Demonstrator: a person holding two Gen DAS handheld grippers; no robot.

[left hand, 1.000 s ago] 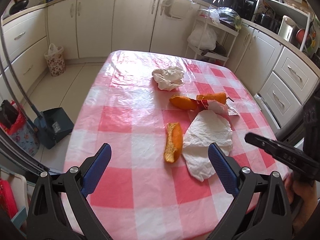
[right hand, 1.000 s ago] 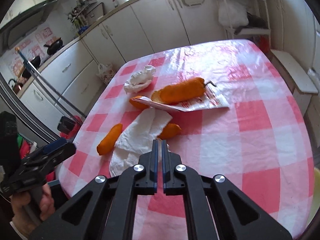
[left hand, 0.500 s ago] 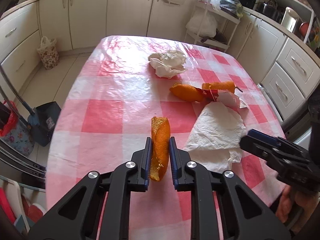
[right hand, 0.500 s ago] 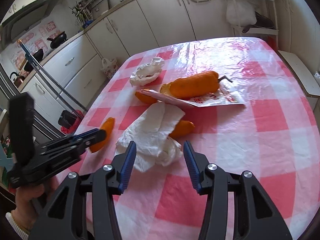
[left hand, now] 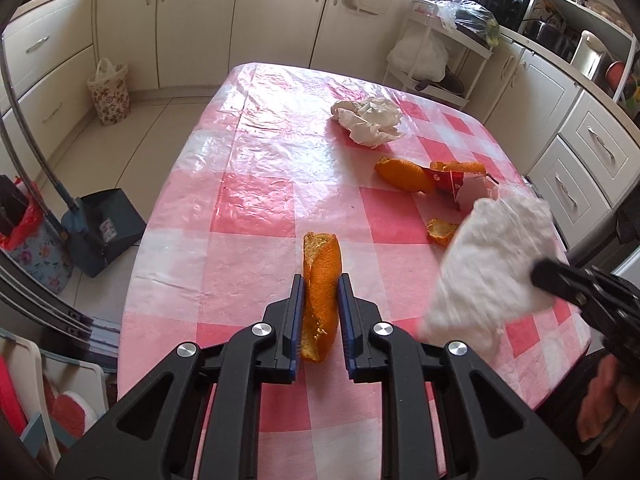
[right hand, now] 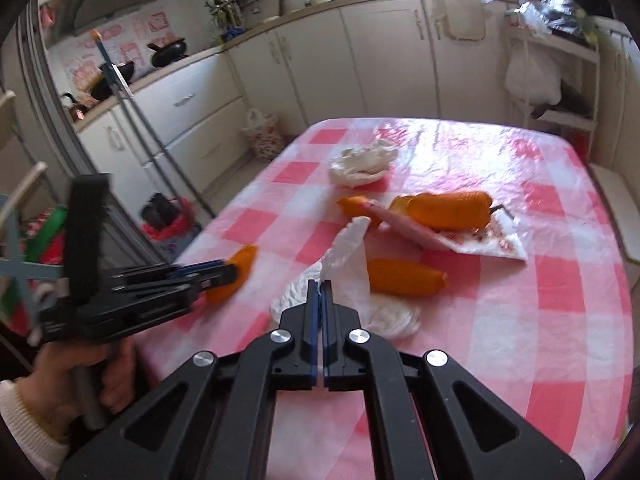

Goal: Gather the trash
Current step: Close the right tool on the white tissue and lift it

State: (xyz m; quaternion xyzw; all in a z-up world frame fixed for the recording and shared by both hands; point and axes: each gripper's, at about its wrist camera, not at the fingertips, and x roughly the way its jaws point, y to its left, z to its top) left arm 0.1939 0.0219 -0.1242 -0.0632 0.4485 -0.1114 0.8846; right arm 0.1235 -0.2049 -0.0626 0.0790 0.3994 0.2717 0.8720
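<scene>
Orange curved peel strip (left hand: 320, 280) sits clamped between the blue pads of the left gripper (left hand: 319, 300), at the near left edge of the pink-and-white checked plastic-covered table (left hand: 248, 208). Its long axis runs along the fingers, pointing away from the hand. The right gripper (right hand: 320, 300) is clenched on a white crumpled paper napkin (right hand: 348, 264), lifted near the near edge. Remaining trash lies farther toward the table centre: a short orange peel piece (right hand: 404, 278) just beyond the napkin, nearer the right hand, and a white crumpled tissue wad (right hand: 362, 162) well beyond.
</scene>
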